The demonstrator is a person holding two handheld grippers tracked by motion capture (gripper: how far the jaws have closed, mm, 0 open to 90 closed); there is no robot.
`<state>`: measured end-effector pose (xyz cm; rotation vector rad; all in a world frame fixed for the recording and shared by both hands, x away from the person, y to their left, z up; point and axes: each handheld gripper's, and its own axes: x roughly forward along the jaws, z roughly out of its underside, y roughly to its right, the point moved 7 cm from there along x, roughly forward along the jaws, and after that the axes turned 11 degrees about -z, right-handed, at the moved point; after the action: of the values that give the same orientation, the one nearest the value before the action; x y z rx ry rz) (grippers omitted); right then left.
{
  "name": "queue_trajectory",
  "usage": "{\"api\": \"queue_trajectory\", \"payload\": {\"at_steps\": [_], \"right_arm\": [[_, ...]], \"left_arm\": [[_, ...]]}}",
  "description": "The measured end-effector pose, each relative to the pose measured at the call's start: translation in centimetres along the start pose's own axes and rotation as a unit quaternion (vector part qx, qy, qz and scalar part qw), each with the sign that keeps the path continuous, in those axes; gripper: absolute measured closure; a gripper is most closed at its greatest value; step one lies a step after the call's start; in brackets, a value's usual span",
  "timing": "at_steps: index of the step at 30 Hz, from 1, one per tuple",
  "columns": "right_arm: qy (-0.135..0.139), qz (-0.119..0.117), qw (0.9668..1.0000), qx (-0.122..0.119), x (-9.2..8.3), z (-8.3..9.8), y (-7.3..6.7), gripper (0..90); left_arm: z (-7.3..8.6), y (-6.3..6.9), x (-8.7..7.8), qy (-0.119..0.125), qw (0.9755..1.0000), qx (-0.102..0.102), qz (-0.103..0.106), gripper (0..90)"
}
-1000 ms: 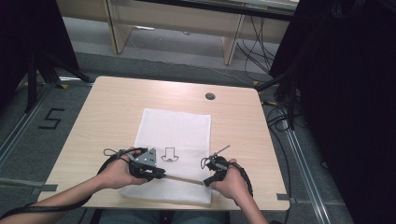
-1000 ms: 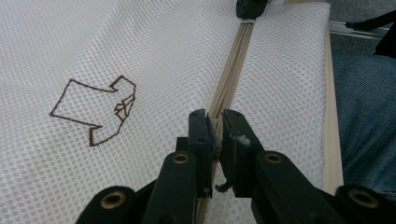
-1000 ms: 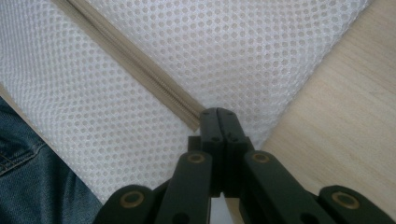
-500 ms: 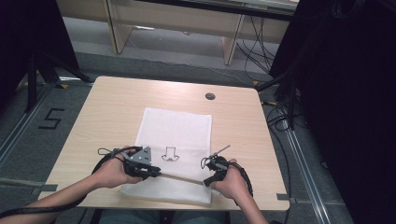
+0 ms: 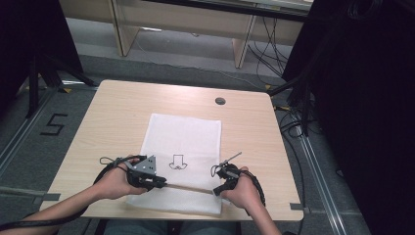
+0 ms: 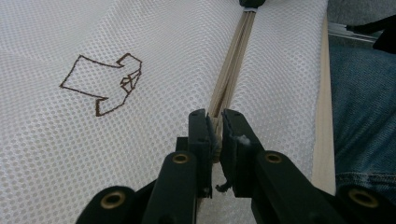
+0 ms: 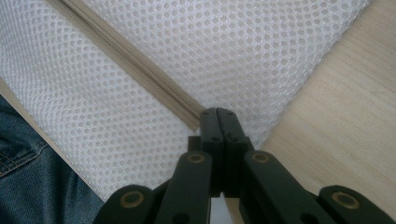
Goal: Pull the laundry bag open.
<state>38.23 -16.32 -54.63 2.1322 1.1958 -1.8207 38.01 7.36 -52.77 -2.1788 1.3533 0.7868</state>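
A white mesh bag (image 5: 183, 132) lies flat on the wooden table (image 5: 112, 117), with a brown outline figure (image 5: 177, 162) stitched on it. A tan zipper (image 5: 191, 188) runs across its near end. My left gripper (image 5: 160, 183) is at the zipper's left part. In the left gripper view, that gripper (image 6: 215, 128) is shut on the zipper's slider, with the zipper (image 6: 233, 70) stretching away from it. My right gripper (image 5: 216, 191) is at the right end. In the right gripper view it (image 7: 218, 114) is shut on the mesh bag (image 7: 233, 46) where the zipper (image 7: 130, 60) stops.
A round cable hole (image 5: 220, 101) sits in the table's far side. The near table edge runs just below both hands, with the person's jeans (image 6: 364, 116) beyond it. Bare wood (image 7: 336, 121) lies to the right of the bag. Dark curtains and cables stand at the right.
My left gripper has slid a little to the left along the zipper line, away from the right gripper. The right gripper has stayed in place.
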Motion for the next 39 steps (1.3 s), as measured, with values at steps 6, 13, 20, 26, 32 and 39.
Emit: {"api": "queue_trajectory", "payload": {"at_steps": [6,13,20,26,32,39], "right_arm": [[0.0,0.0,1.0,-0.002,0.0,0.0,0.0,90.0],[-0.001,0.002,1.0,-0.009,0.0,0.0,0.1,90.0],[-0.003,0.003,0.9999,-0.009,0.0,0.0,0.1,90.0],[-0.003,0.003,1.0,-0.009,0.0,0.0,0.1,90.0],[-0.005,0.004,1.0,-0.005,-0.1,0.0,-0.1,90.0],[-0.004,0.006,0.9999,-0.012,0.0,0.0,0.0,90.0]], "left_arm": [[0.3,0.1,-0.1,-0.005,1.0,0.005,0.0,82.2],[0.7,-0.1,-0.3,-0.007,1.0,0.003,-0.002,82.1],[1.1,-0.5,-0.7,-0.012,0.9999,0.007,-0.008,82.2],[1.1,-0.4,-0.8,-0.006,1.0,-0.003,-0.006,82.2],[1.1,-0.4,-0.9,-0.005,1.0,0.0,-0.007,82.2],[1.3,-0.9,-1.5,-0.004,0.9999,-0.005,-0.01,82.2]]}}
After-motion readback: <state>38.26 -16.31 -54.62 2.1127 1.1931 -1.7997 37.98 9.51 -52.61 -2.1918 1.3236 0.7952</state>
